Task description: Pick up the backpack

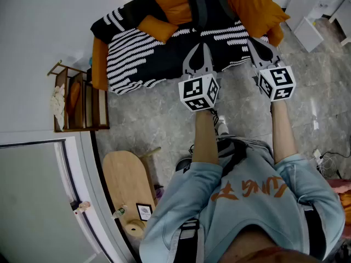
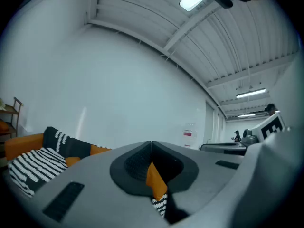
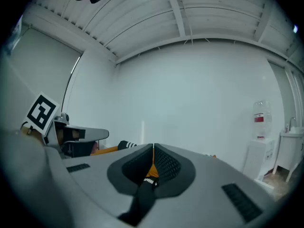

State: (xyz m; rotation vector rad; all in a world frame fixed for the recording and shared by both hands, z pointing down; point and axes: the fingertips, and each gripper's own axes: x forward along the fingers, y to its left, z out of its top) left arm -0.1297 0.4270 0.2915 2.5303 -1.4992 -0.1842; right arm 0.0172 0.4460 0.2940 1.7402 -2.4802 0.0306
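Your left gripper and right gripper are both closed tight, holding nothing. The dark grey fabric backpack lies just beyond them on the black-and-white striped sofa, between the orange cushions. It is nearly straight ahead of your left gripper.

Black-and-white striped blanket, orange cushions, a dark grey backpack between them. Mottled grey floor. Pale blue shirt with orange lettering. Left hand-held gripper and right hand-held gripper: grey, patterned with black-and-white squares.
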